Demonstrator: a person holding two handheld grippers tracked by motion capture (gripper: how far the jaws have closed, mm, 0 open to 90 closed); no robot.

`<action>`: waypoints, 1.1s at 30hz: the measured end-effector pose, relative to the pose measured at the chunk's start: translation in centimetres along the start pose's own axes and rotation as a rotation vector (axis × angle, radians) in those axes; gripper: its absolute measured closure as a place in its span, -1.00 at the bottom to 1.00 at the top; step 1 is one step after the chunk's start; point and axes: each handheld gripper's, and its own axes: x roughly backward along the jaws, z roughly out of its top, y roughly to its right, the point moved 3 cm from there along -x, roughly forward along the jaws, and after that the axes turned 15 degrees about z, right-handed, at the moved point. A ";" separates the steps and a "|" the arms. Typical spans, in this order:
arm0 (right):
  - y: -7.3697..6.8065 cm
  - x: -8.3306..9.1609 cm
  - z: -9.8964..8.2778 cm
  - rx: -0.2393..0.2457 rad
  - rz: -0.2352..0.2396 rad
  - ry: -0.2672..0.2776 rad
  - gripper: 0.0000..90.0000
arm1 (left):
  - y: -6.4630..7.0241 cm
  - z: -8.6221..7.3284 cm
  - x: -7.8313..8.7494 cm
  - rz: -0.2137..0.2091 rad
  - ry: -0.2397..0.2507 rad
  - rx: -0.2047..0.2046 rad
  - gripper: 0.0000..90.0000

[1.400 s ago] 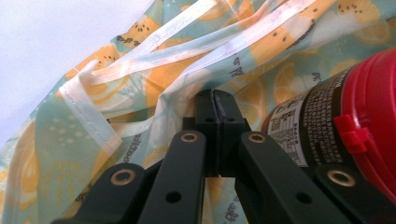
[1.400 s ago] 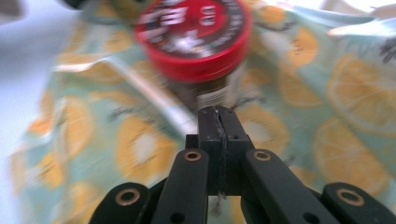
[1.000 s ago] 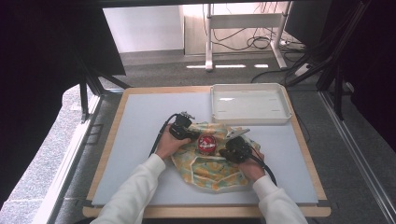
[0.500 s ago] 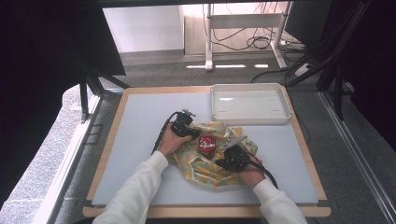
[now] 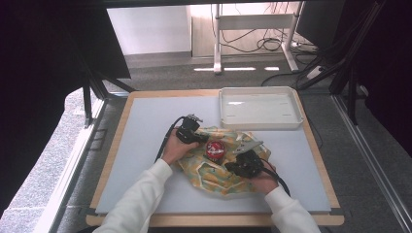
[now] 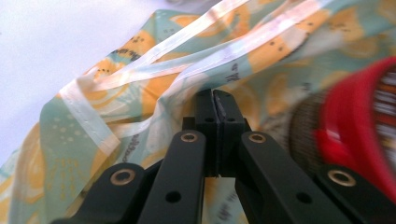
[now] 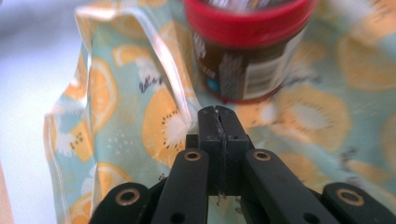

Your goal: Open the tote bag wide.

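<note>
Sitting on the crinkled glossy plastic bag with orange-and-kiwi fruit print [image 5: 214, 167], mid-table: a round dark jar with red lid [image 5: 214, 149], between both grippers. Left gripper [image 6: 215, 100] and right gripper [image 7: 216, 116] both clenched, each pinching a bag edge fold. White shallow rectangular plastic tray [image 5: 260, 124] just beyond the bag on the pale grey tabletop [image 5: 141, 126], not touching the jar.

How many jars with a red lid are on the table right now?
1. The red-lidded jar stands on the fruit-print bag, between the two grippers. Folds of the bag could hide another.
</note>
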 end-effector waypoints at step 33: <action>-0.6 5.0 2.4 0.035 -0.067 0.158 0.98 | 1.3 -5.8 10.1 -0.018 0.183 0.007 0.89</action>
